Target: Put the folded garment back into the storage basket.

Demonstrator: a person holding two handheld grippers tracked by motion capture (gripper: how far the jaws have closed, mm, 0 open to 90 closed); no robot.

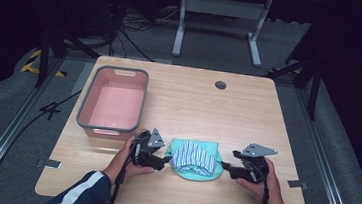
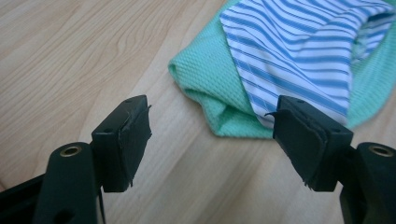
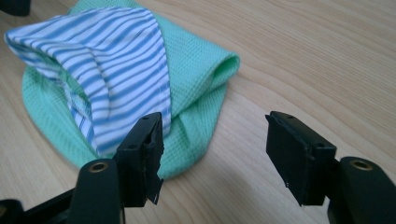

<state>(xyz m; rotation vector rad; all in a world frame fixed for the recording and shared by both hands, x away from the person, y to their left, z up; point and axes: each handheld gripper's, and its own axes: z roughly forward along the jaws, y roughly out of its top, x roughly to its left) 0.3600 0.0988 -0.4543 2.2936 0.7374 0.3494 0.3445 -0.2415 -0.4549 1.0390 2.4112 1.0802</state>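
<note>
Green cloth edges lie between open hand-held grippers.

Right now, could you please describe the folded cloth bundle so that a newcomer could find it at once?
On the wooden table, look at the near edge, right of the pink bin. Between the two hand-held grippers lies the cloth bundle: mint-green waffle fabric with a blue-and-white striped piece on top, the only soft thing there.

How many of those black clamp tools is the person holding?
2. The left gripper sits in the left hand at the left edge of the green and striped cloth; the right gripper sits in the right hand at its right edge. Both are open.
</note>
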